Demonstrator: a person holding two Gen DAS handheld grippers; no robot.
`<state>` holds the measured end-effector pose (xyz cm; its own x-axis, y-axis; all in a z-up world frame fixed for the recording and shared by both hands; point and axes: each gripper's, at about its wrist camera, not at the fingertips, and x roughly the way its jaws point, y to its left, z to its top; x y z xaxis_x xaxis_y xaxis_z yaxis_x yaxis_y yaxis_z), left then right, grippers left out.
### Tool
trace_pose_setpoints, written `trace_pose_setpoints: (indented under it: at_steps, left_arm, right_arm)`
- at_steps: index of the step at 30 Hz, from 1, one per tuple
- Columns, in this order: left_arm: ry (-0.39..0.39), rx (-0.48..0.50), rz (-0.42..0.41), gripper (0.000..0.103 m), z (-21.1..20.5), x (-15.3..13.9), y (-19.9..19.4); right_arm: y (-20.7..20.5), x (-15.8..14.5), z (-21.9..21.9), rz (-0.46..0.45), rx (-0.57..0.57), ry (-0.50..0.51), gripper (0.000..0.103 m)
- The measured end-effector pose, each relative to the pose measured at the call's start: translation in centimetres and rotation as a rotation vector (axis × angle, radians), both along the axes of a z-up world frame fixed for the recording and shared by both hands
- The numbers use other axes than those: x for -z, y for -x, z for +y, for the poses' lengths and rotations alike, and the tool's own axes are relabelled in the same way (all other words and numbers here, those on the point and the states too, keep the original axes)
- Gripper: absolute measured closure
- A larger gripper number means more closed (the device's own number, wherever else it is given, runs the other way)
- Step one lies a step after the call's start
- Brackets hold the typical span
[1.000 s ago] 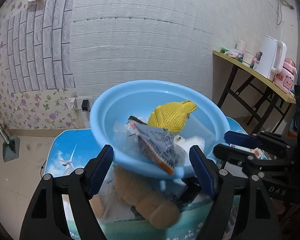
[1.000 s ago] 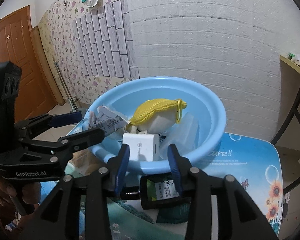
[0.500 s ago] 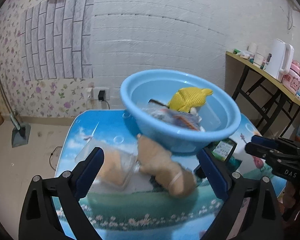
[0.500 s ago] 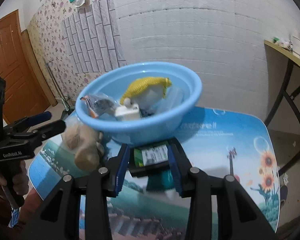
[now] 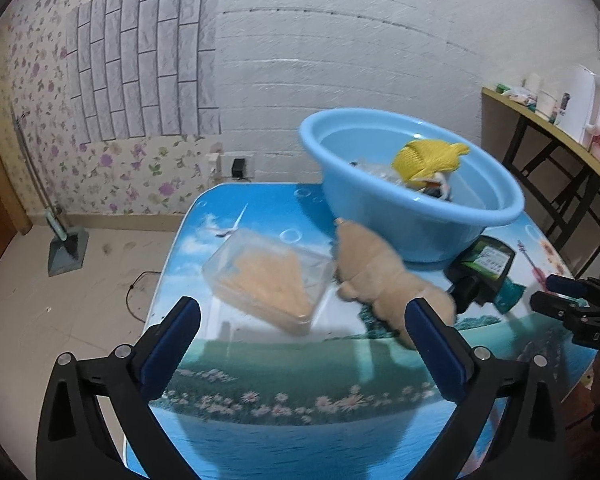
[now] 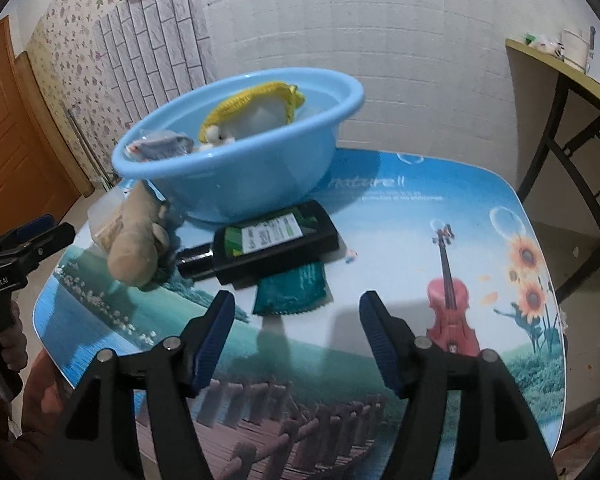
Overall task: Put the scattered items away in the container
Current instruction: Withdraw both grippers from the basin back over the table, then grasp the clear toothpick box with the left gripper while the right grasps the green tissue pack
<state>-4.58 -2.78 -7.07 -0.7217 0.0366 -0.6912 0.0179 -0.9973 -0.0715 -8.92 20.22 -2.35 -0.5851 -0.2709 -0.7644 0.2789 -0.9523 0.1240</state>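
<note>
A blue basin (image 5: 416,200) (image 6: 236,168) stands on the picture-printed table (image 5: 300,364) (image 6: 420,208). It holds a yellow mesh bag (image 5: 428,158) (image 6: 256,100), a grey snack packet (image 6: 156,148) and small white items. In front of it lie a tan plush toy (image 5: 380,276) (image 6: 136,240), a clear box of biscuits (image 5: 268,284), a black bottle with a green label (image 6: 272,240) (image 5: 484,268) and a teal sachet (image 6: 292,290). My left gripper (image 5: 300,344) is open and empty, above the table's near part. My right gripper (image 6: 296,340) is open and empty, just short of the sachet.
A white brick wall and flowered wallpaper stand behind the table. A side table (image 5: 556,128) with a white kettle (image 5: 588,108) is at the right. A dustpan (image 5: 66,248) stands on the floor at the left. A wooden door (image 6: 8,140) is at the far left.
Both grippers have pulled back from the basin toward the table's near edge. The right gripper was shut on the black bottle and has opened; the bottle now lies on the table.
</note>
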Motion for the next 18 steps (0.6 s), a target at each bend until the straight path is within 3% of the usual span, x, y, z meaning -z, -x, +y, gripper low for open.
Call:
trace_pose_setpoints:
  at_steps: [7, 11, 18]
  left_arm:
    - [0.014, -0.014, -0.029, 0.0, -1.1, 1.1, 0.8]
    - [0.016, -0.015, -0.052, 0.0, -1.7, 1.9, 1.5]
    - [0.011, -0.016, -0.076, 0.0, -3.4, 2.8, 3.3]
  right_arm:
    - [0.4, 0.7, -0.5, -0.02, -0.011, -0.009, 0.037]
    - [0.9, 1.0, -0.9, -0.028, -0.012, -0.023, 0.03]
    - [2.0, 1.7, -1.5, -0.057, -0.024, -0.046, 0.029]
